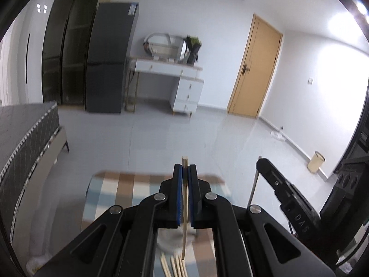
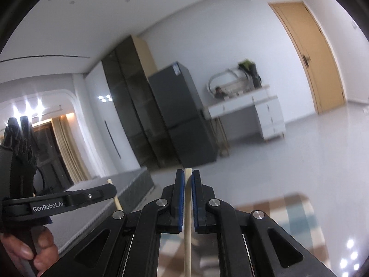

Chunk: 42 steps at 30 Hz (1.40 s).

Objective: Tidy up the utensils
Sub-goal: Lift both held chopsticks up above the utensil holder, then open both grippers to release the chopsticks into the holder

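Left wrist view: we saw our left gripper (image 1: 185, 169) low in the middle of the frame, its blue pads squeezed tight on one thin wooden chopstick (image 1: 185, 210). The stick stood almost straight up and down, with its top poking out above the fingertips and its thin end hanging below. Right under it, at the bottom edge, more chopsticks (image 1: 173, 265) lay side by side on a checked tablecloth (image 1: 129, 184). At the lower right we saw our right gripper (image 1: 280, 184) from the side.

In the right wrist view, our right gripper (image 2: 188, 177) was also pinched on a chopstick of its own (image 2: 188, 221), which ran up the middle of the frame between the pads. At the lower left our left gripper (image 2: 96, 192) pointed sideways, and a hand (image 2: 34, 251) held its handle. A bit of its stick showed just past it.

Farther off we saw a grey floor, a dark fridge (image 1: 110, 57), a white desk (image 1: 168, 73) with a mirror and a plant, a wooden door (image 1: 253, 69), and a bed (image 1: 25, 138) at the left.
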Each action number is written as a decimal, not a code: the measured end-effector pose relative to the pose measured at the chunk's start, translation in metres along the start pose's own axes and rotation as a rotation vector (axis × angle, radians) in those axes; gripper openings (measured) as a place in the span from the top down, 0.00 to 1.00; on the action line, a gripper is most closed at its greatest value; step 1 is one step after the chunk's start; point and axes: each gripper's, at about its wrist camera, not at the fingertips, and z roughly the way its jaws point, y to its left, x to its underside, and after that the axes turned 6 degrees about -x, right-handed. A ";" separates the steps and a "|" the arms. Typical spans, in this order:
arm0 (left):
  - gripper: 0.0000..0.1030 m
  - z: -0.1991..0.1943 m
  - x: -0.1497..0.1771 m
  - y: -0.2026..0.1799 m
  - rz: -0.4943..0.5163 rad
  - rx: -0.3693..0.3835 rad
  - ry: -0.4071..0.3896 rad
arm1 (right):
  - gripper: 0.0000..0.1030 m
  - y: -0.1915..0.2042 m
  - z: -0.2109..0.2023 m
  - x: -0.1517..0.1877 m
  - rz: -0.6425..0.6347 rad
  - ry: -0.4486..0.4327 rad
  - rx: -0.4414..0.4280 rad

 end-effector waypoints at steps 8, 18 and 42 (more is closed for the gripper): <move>0.99 0.066 -0.019 0.019 -0.026 -0.022 -0.102 | 0.95 -0.018 0.078 -0.012 0.025 -0.066 0.045; 0.99 0.103 0.002 0.030 -0.034 -0.021 -0.081 | 0.95 -0.058 0.129 0.017 0.068 -0.121 0.109; 0.99 0.098 0.015 0.017 -0.003 0.067 0.066 | 0.95 -0.051 0.099 0.055 -0.091 -0.076 0.162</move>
